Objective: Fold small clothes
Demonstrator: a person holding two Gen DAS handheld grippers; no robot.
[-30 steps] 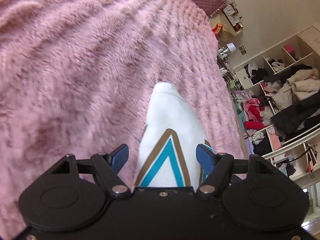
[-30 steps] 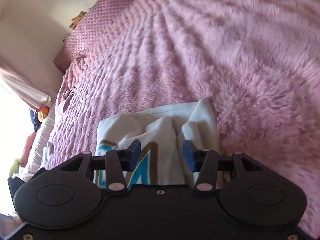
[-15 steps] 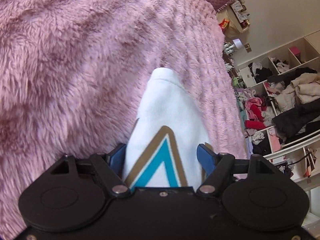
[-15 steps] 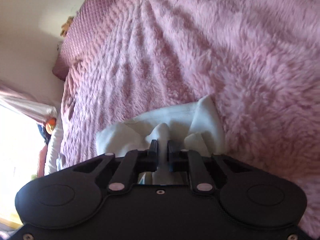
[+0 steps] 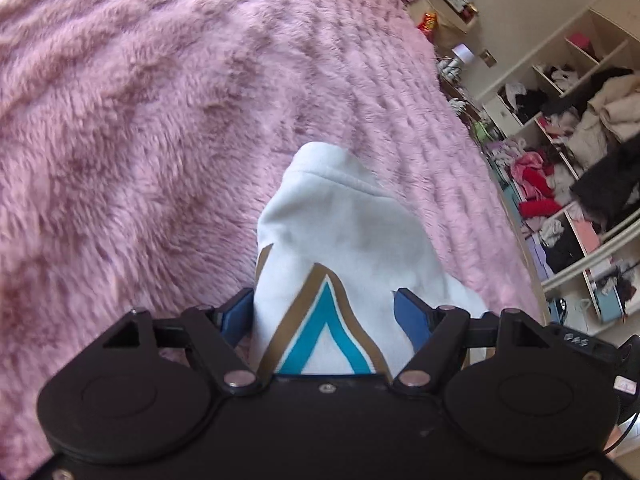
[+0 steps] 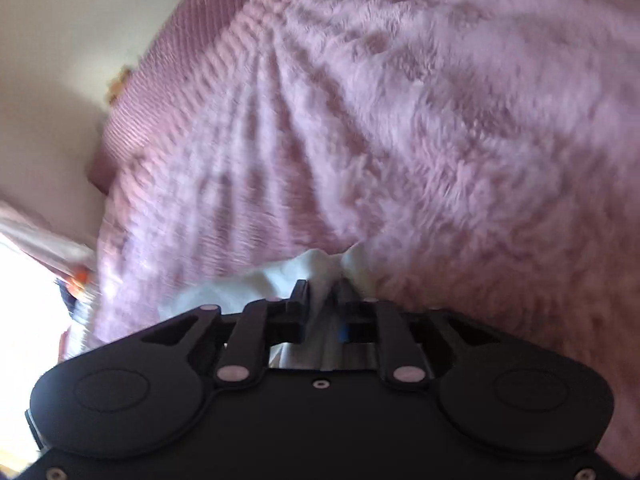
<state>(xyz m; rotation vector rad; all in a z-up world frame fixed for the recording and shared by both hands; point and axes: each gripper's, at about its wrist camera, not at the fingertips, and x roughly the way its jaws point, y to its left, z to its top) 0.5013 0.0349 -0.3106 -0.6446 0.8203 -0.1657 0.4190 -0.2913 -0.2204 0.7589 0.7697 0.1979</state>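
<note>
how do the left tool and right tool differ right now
The left tool stands wide, straddling the white garment; the right tool, whose jaws just moved, is nearly shut, pinching a bunched fold of it. Both have black bodies with blue pads, over the pink blanket.

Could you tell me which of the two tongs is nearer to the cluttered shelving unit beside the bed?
Left. The left tongs straddle the white garment near the bed edge facing the shelving unit. The right tongs pinch the garment with no shelving in their view.

shaggy pink plush blanket, smooth white cloth garment
</note>
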